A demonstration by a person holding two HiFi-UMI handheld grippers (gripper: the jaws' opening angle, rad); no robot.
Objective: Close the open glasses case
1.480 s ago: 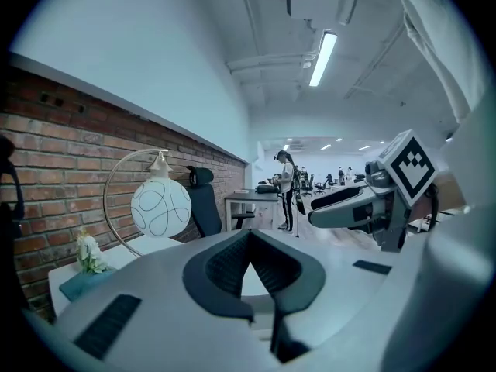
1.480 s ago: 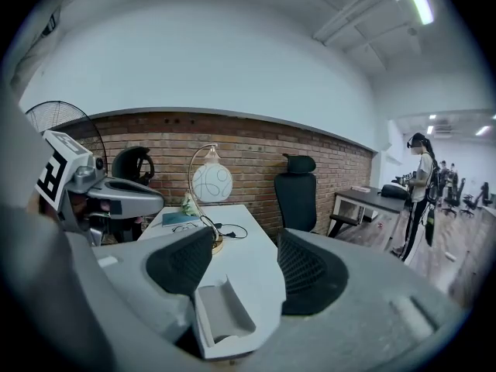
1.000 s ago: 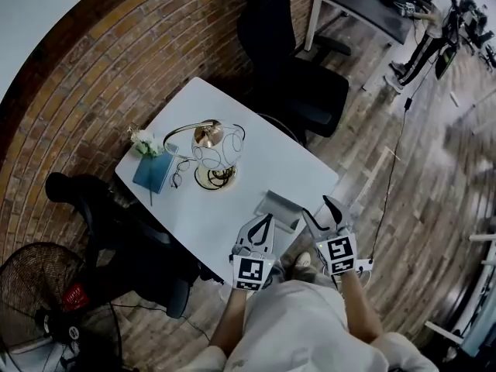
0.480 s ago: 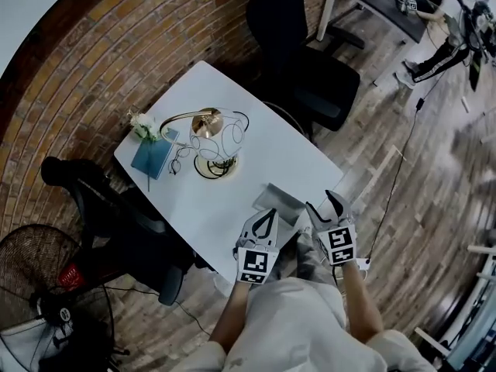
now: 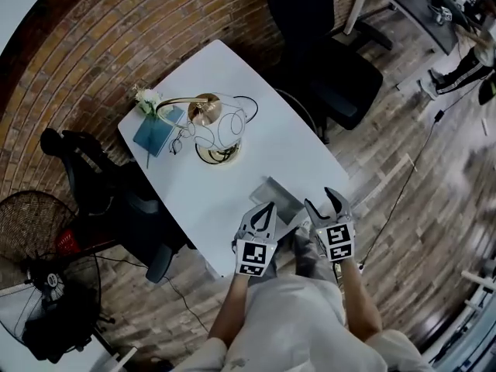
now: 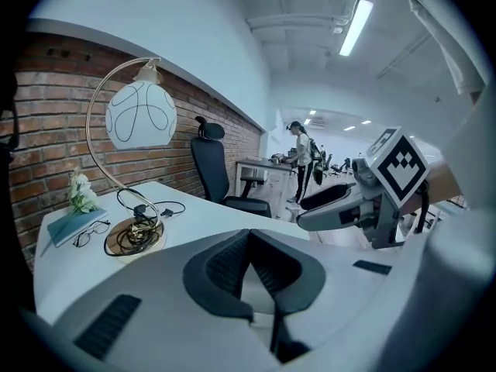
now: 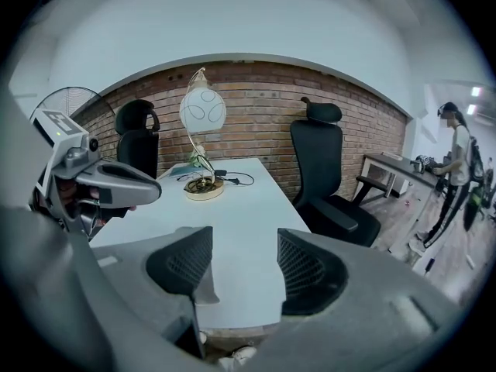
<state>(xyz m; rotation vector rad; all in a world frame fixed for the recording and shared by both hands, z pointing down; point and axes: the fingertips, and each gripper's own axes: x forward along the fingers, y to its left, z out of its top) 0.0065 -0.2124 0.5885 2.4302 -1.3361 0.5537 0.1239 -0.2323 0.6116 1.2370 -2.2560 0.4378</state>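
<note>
You hover your left claw (image 5: 270,208) pinched together and right claw (image 5: 321,201) spread, empty, just behind the open glasses case (image 5: 274,194) at the table's (image 5: 288,152) near edge, likely lining up to shut its lid.

The table (image 5: 256,157) was plain white. Behind the lamp (image 5: 223,132) the brick wall (image 5: 93,45) ran red-brown with pale mortar lines. The lamp's globe was white, traced with dark loops, and its base was brassy gold. Beside the lamp lay a teal book (image 5: 155,135); opposite it sat a grey glasses case (image 5: 279,198). The left gripper (image 5: 267,206) and right gripper (image 5: 324,203) were pale grey, with black pads and black-and-white checked markers.
</note>
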